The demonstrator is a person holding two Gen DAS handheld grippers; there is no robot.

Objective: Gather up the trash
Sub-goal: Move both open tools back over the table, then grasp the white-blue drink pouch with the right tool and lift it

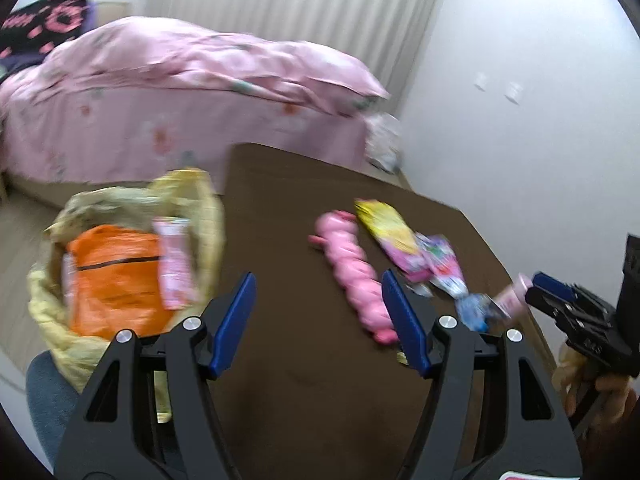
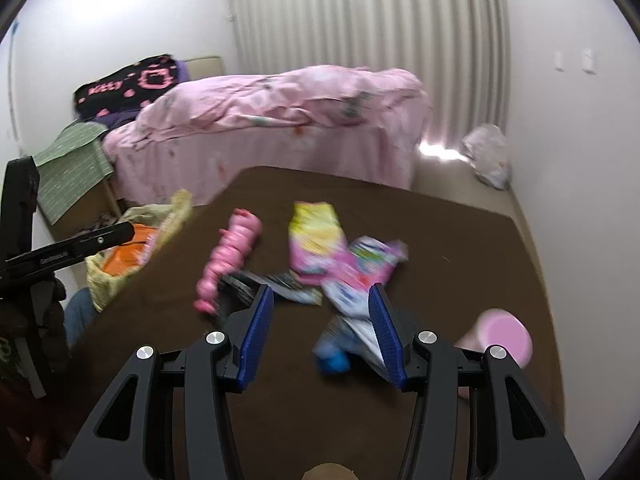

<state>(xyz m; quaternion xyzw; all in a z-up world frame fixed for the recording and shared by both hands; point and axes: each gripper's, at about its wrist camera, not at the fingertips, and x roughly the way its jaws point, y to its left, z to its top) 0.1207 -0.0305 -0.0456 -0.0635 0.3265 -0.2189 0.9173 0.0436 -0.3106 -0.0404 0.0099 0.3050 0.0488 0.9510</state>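
Observation:
Trash lies on a brown table [image 1: 288,216] [image 2: 460,232]: a pink twisted wrapper [image 1: 352,272] [image 2: 230,256], a yellow-and-pink snack bag [image 1: 388,236] [image 2: 316,240], a purple-and-white packet [image 1: 444,268] [image 2: 360,276], a blue-and-white wrapper [image 1: 476,312] [image 2: 340,344], a dark wrapper [image 2: 276,284] and a pink cup [image 2: 504,340] [image 1: 512,296]. A yellow trash bag [image 1: 56,320] [image 2: 120,256] hangs at the table's left edge, holding an orange bag [image 1: 116,276] and a pink packet [image 1: 174,264]. My left gripper [image 1: 318,324] is open and empty above the table. My right gripper [image 2: 320,328] is open and empty over the wrappers.
A bed with a pink quilt [image 1: 180,80] [image 2: 280,108] stands behind the table. A white plastic bag [image 2: 490,156] [image 1: 384,140] lies on the floor by the wall. A green striped cloth [image 2: 68,168] covers a box at left. The right gripper shows in the left wrist view [image 1: 580,316].

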